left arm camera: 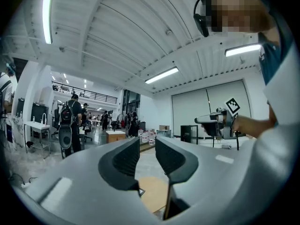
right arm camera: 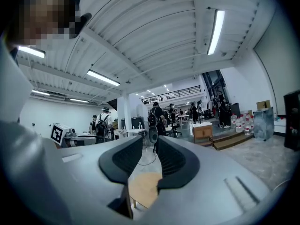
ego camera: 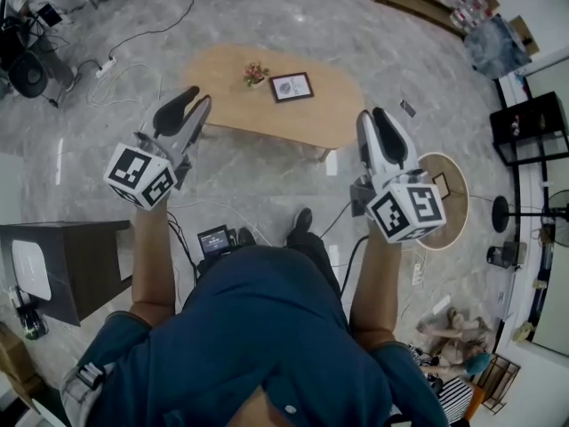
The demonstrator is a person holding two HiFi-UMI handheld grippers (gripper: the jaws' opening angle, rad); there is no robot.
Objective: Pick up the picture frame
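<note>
- Blue shirt (ego camera: pixel 267 327) of person fills bottom of head view; both bare forearms reach fwd from it
- L gripper (ego camera: pixel 190 107) held up at left, well short of table; marker cube (ego camera: pixel 140 174) sits at its rear, just above the hand
- L jaws, seen in left gripper view (left arm camera: pixel 146 145): narrow gap, nothing between them; only floor + a bit of tan tabletop show through the gap
- R gripper (ego camera: pixel 375 121) held up at right, by the table's right end but not touching it; its marker cube (ego camera: pixel 406 209) faces the head cam
- R jaws, seen in right gripper view (right arm camera: pixel 149 146): also a narrow slit, empty; tan tabletop visible low in the gap
- Picture frame (ego camera: pixel 292 87): dark-edged, lies flat on the oval wooden table (ego camera: pixel 338 118), approx mid-table twd the far edge, well apart from both grippers
- Small flower pot (ego camera: pixel 256 76) just left of the frame, close but not touching
- Table stands on grey marbled floor (ego camera: pixel 267 16); cables + a power strip (ego camera: pixel 107 65) trail across floor at far left
- Dark cabinet (ego camera: pixel 71 265) at person's left, small round side table (ego camera: pixel 453 225) at right
- Bkgd of both gripper views: white ribbed ceiling w/ strip lights, several people w/ backpacks (left arm camera: pixel 70 121) standing far off
- Each gripper view catches the other gripper off to the side
</note>
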